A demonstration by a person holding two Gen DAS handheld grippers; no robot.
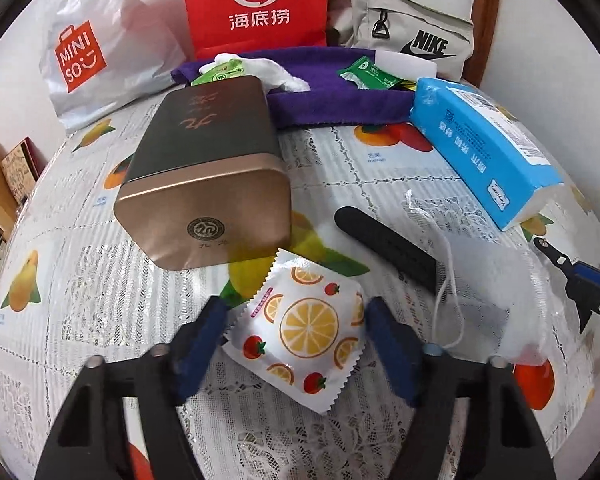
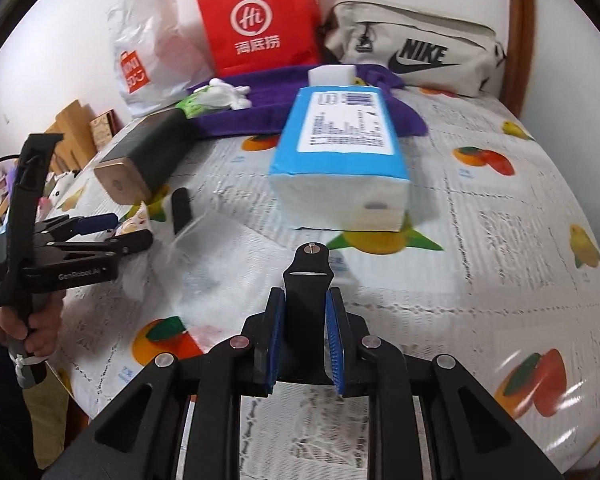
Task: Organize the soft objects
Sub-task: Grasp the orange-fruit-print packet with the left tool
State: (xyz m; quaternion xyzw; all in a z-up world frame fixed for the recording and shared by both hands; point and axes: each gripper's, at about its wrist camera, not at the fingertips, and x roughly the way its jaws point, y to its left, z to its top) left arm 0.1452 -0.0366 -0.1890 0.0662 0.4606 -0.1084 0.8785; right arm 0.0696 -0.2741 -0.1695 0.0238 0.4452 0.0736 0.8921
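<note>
My left gripper (image 1: 296,320) is open around a white sachet printed with orange slices (image 1: 304,324) that lies on the table; its pads stand on either side, not pressing it. My right gripper (image 2: 305,312) is shut on a black watch strap piece (image 2: 308,280), held above the table. A second black strap piece (image 1: 384,248) lies beside the sachet and also shows in the right wrist view (image 2: 181,210). A blue tissue pack (image 1: 484,148) (image 2: 340,148) lies further back. A purple cloth (image 1: 340,100) at the back holds green sachets (image 1: 374,74) and a white glove (image 1: 276,70).
A brown and black tin box (image 1: 204,184) lies just behind the sachet. A clear plastic bag with a white cord (image 1: 496,300) lies to the right. A Miniso bag (image 1: 100,52), a red paper bag (image 1: 256,4) and a Nike pouch (image 1: 412,32) line the back wall.
</note>
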